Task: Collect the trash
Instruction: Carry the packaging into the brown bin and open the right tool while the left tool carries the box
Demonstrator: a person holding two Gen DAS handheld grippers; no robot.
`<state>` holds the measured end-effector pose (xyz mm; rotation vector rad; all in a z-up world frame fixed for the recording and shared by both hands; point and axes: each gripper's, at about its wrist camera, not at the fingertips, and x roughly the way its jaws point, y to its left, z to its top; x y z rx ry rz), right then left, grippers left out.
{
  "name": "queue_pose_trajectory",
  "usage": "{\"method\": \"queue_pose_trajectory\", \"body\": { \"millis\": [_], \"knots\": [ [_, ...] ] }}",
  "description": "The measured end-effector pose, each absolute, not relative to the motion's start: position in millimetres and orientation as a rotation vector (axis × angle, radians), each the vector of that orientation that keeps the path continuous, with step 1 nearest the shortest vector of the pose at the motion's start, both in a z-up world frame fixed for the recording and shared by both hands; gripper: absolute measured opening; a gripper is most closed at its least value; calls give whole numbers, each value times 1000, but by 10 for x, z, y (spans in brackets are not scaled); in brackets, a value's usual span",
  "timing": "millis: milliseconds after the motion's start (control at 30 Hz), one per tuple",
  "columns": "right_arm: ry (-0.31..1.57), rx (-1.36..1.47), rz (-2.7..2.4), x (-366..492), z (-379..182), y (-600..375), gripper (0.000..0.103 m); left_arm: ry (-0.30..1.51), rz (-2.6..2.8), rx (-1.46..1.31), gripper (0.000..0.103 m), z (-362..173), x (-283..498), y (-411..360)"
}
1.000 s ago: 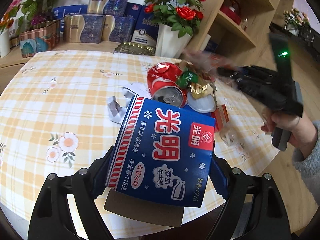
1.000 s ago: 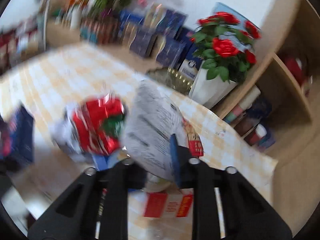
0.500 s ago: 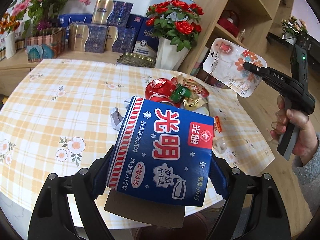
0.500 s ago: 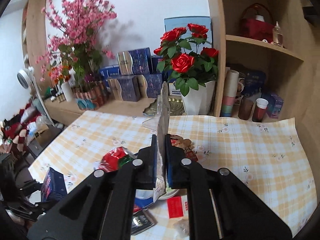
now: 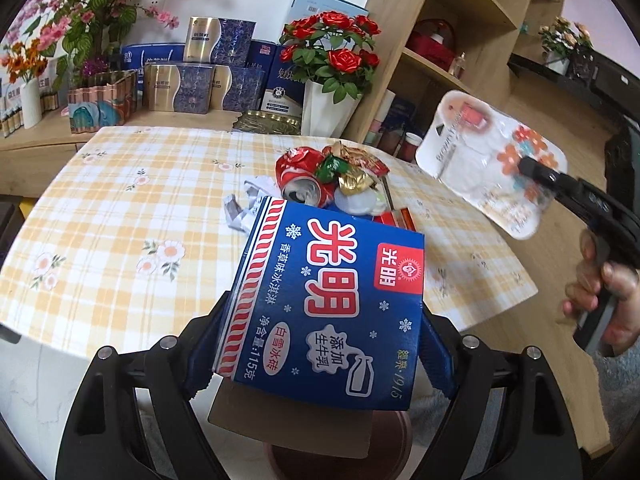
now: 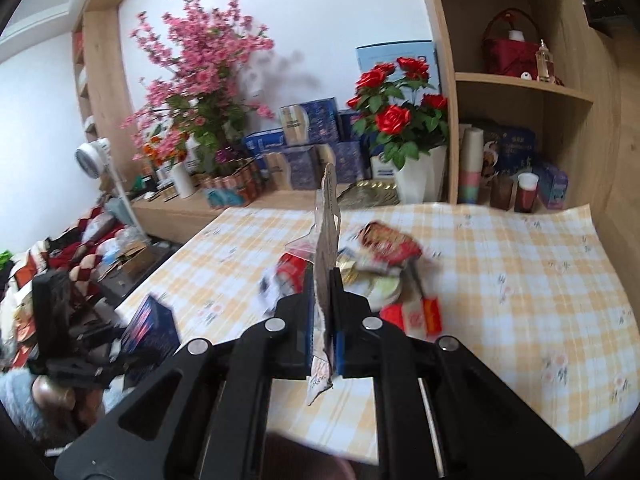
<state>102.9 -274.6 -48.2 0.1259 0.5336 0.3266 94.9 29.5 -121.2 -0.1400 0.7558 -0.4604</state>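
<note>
My left gripper [image 5: 320, 340] is shut on a blue ice-cream carton [image 5: 328, 304] with red Chinese letters, held off the near edge of the table above a dark red bin [image 5: 340, 456]. My right gripper [image 6: 323, 280] is shut on a flat white plastic blister pack [image 6: 326, 240], seen edge-on; it also shows in the left wrist view [image 5: 492, 164], held in the air off the table's right side. A pile of trash remains on the table [image 5: 120, 208]: a crushed red can [image 5: 304, 176], foil wrappers [image 5: 352, 168], crumpled paper [image 5: 248, 208], a white lid [image 5: 356, 202].
A white pot of red roses [image 5: 332, 76] and blue gift boxes [image 5: 200, 72] stand on the sideboard behind the table. Wooden shelves [image 6: 520, 80] rise at the right. A red packet [image 6: 412, 312] lies by the pile. Clutter lies on the floor at the left [image 6: 80, 248].
Both grippers have drawn back from the table with their items. The right gripper lifted the blister pack from the pile and carried it out to the right, then a little lower.
</note>
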Motion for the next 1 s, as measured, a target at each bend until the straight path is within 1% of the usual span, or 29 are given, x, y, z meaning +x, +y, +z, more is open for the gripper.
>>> {"method": "queue_pose_trajectory", "body": {
  "millis": [233, 333, 433, 500, 633, 767, 933, 1000],
  "knots": [
    [661, 125, 453, 236, -894, -2498, 11, 774, -458, -159, 81, -1262, 584, 359],
    [758, 130, 495, 19, -1225, -2364, 11, 782, -455, -169, 80, -1308, 493, 362],
    [886, 99, 536, -108, -1671, -2155, 11, 798, -456, -173, 80, -1369, 439, 356],
    [954, 86, 543, -90, -1906, -2081, 11, 807, -446, -161, 80, -1415, 417, 338],
    [1129, 58, 488, 104, -2550, -2015, 11, 826, -434, -149, 80, -1507, 409, 317],
    [1224, 48, 393, 286, -2989, -2016, 11, 841, -423, -141, 79, -1590, 421, 308],
    [1276, 91, 317, 396, -3251, -2019, 12, 876, -418, -131, 76, -1727, 430, 277],
    [1281, 110, 317, 394, -3277, -1999, 14, 883, -417, -130, 76, -1765, 433, 273]
  ]
}}
